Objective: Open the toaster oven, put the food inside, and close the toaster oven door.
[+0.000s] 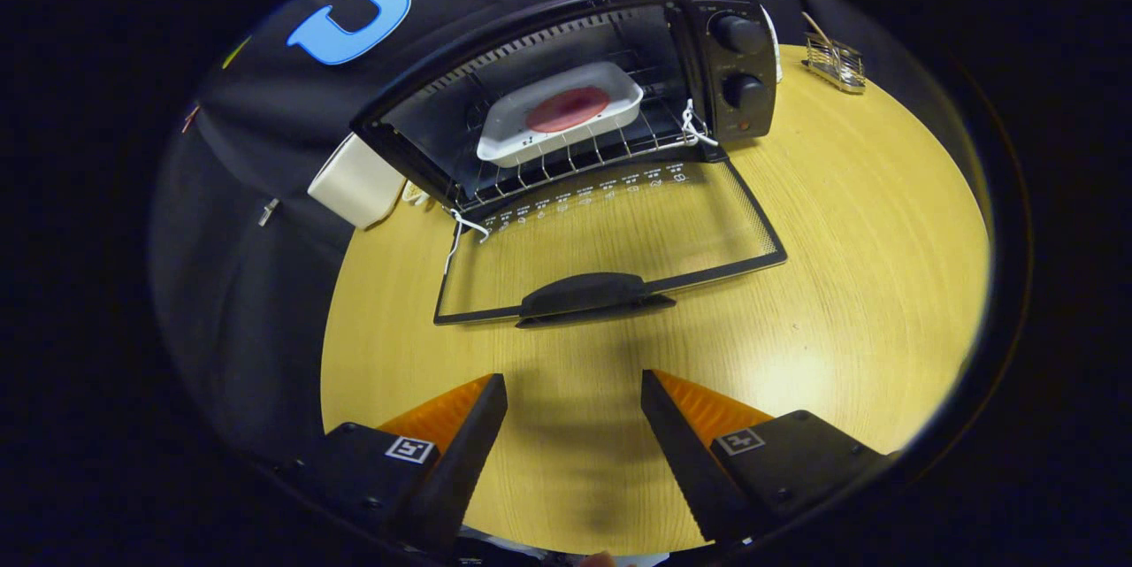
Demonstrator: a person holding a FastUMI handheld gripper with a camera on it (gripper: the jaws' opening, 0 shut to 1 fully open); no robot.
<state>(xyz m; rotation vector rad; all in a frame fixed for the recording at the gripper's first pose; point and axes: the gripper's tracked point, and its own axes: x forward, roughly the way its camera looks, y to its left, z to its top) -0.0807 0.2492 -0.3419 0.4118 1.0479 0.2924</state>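
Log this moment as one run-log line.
gripper: open, empty, short of door handle | toaster oven: door down flat on table | tray with food: on rack inside | left: close door

Handheld two-finger gripper [575, 386], black wedge-shaped fingers [473, 443] with serrated inner edges, orange ribbed outer faces, black finger mounts with small screws, square black-and-white marker tag on each mount
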